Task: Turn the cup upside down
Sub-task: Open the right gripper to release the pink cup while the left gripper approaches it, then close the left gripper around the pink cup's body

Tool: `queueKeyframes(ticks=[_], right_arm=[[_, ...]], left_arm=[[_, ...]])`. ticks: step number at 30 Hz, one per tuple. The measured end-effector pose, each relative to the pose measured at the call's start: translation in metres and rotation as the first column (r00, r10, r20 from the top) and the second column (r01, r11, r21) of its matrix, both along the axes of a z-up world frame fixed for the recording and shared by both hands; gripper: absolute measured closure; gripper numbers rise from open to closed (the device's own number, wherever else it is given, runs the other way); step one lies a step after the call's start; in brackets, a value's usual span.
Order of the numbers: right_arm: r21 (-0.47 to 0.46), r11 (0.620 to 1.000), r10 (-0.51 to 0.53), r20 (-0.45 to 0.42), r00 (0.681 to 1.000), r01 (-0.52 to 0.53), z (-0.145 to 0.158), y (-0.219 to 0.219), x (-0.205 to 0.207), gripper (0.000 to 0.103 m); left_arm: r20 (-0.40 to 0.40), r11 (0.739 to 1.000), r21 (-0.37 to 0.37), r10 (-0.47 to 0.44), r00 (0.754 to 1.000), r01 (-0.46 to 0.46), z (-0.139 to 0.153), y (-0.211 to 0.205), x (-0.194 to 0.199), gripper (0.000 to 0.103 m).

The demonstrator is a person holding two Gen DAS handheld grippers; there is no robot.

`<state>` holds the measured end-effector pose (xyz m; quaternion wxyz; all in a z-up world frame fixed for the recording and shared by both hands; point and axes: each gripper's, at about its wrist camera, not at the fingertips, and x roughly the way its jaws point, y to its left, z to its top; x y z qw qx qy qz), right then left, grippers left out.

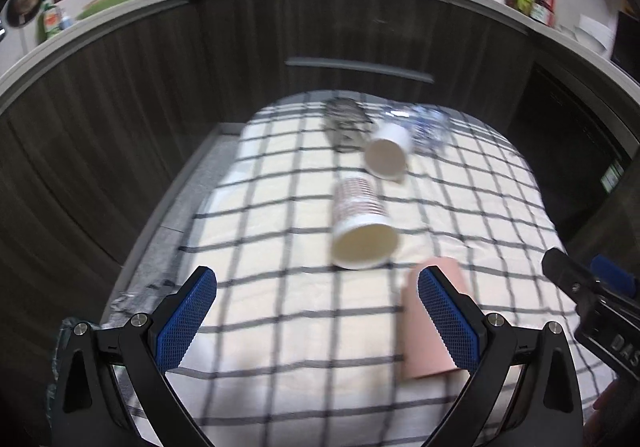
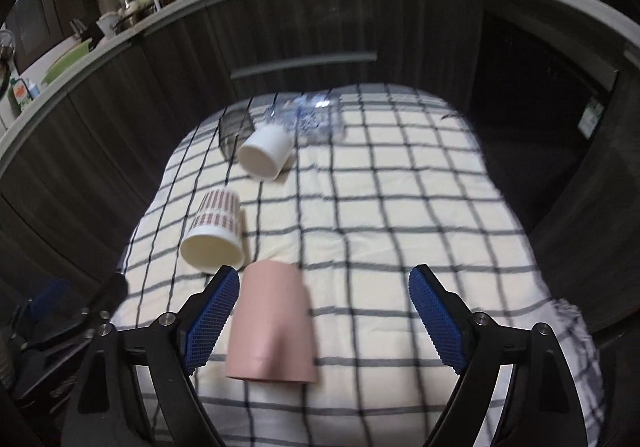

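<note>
A pink cup [image 2: 272,323] stands upside down on the checked cloth [image 2: 380,231], between my right gripper's [image 2: 322,311] open fingers, nearer the left finger [image 2: 212,321]. It also shows in the left wrist view [image 1: 424,331], partly behind my left gripper's right finger [image 1: 448,321]. A red-patterned cup [image 1: 360,223] [image 2: 216,231] lies on its side, mouth toward me. A white cup [image 1: 388,153] [image 2: 264,157] lies on its side farther back. My left gripper [image 1: 316,317] is open and empty above the cloth.
A dark glass [image 1: 346,123] [image 2: 234,131] and a crumpled clear plastic bottle [image 1: 428,125] [image 2: 312,115] lie at the cloth's far end. Dark wood cabinets [image 1: 160,95] surround the table. My right gripper's tip [image 1: 568,279] shows at the left view's right edge.
</note>
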<state>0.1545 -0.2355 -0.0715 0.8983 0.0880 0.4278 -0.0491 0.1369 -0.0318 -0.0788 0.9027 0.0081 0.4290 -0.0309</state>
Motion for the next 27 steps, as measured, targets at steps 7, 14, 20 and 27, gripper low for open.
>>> queueKeyframes(ticks=[7,14,20,27], right_arm=[[-0.047,0.998,-0.030,0.081,0.996,0.034,0.016,-0.034,-0.020,0.016],[-0.048,0.998,-0.033,0.142,0.989,0.040,0.022,-0.058,-0.014,0.013],[-0.006,1.000,-0.028,0.172,0.985,0.029,0.024,-0.071,0.006,0.013],[0.065,0.998,-0.011,0.152,0.988,0.001,0.019,-0.080,0.034,0.013]], left_arm=[[-0.082,0.998,-0.002,-0.065,0.994,0.065,-0.005,-0.052,0.011,0.000],[-0.261,0.991,-0.009,-0.130,0.957,0.133,-0.023,-0.089,0.035,0.000],[-0.487,0.984,-0.033,-0.167,0.857,0.173,-0.053,-0.107,0.070,0.001],[-0.676,0.982,-0.007,-0.144,0.722,0.190,-0.081,-0.118,0.095,0.002]])
